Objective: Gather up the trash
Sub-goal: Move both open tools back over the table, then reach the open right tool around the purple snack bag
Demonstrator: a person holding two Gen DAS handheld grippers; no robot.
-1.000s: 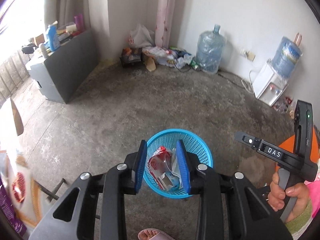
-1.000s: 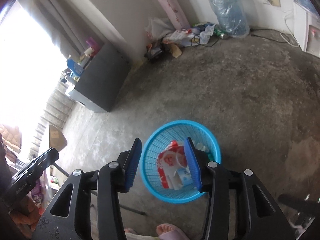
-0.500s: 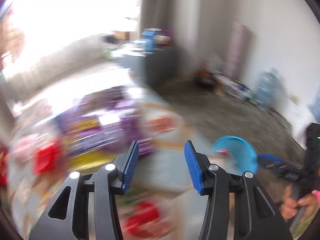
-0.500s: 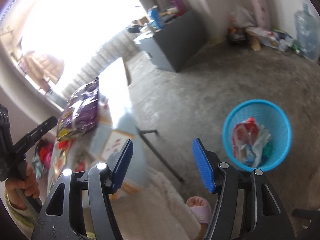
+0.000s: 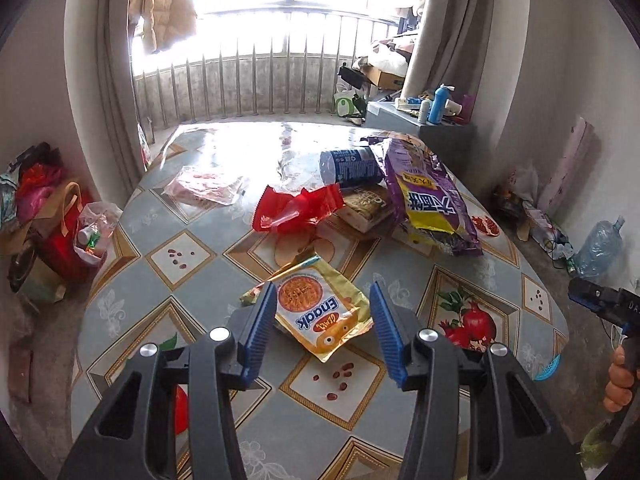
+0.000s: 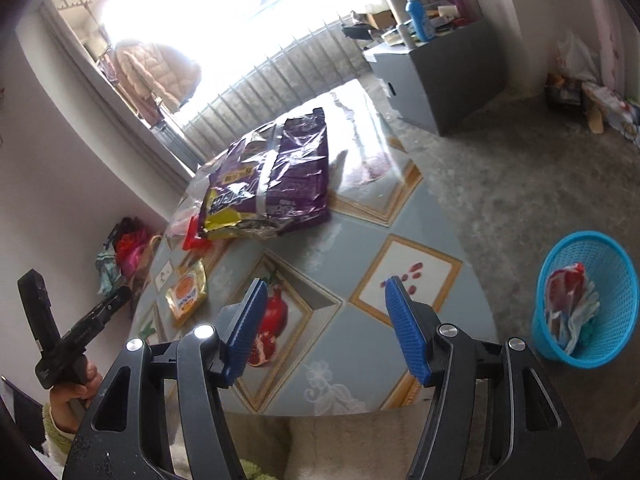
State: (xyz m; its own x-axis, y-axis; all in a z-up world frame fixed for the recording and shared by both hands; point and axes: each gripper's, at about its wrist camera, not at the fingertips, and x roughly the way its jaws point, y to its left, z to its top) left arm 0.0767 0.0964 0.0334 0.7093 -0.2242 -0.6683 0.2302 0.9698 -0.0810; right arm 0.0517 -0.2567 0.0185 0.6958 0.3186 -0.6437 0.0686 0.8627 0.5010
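Table (image 5: 192, 264) strewn with wrappers: one purple bag (image 5: 432, 204), one red wrapper (image 5: 296, 208), one blue-labelled bottle (image 5: 352, 166), one yellow snack packet (image 5: 320, 312); blue basket (image 6: 588, 300) seen on floor beside table, trash inside; left gripper (image 5: 323, 332) held wide open over yellow packet, nothing gripped; right gripper (image 6: 326, 328) likewise wide open, empty, above table edge.

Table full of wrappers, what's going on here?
A person with a gripper in each hand is clearing trash off the table. The left gripper is open and lined up on a yellow snack packet, not gripping it yet. The right gripper is open and empty over the table's edge. The blue bin on the floor already holds some trash.
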